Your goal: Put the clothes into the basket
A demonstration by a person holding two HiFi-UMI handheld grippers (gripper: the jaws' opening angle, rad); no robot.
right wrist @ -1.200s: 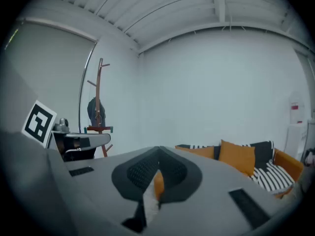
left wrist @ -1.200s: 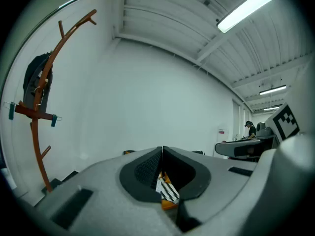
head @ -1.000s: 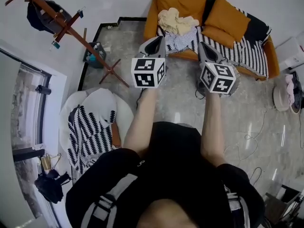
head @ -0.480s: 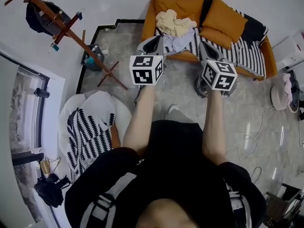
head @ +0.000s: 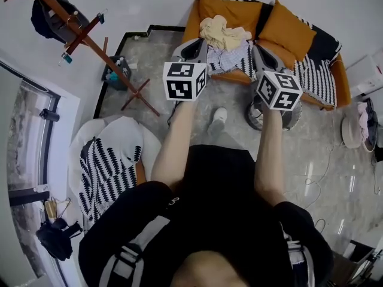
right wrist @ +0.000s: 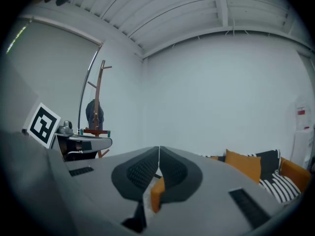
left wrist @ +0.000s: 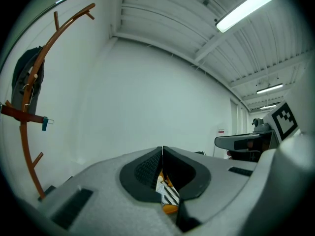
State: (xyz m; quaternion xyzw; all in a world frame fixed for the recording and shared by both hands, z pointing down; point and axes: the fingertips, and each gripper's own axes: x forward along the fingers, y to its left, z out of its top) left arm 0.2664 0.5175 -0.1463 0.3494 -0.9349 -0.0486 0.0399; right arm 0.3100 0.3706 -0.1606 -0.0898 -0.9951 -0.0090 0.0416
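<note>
Left hand-held gripper (head: 192, 49): jaws pressed together, nothing between them. Clothes (head: 224, 37): cream and pale blue garments heaped on the orange sofa (head: 192, 18), seen between both grippers. Right hand-held gripper (head: 264, 52): jaws likewise together, empty.

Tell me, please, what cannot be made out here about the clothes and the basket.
Clothes on the sofa: head view, near edge hidden behind the left gripper and right gripper; number of pieces unclear.
Round grey container, possibly the basket: head view, mostly covered by the right gripper; contents hidden.
Left gripper view: the shut fingers leave only a sliver of sofa; clothes cannot be told.
</note>
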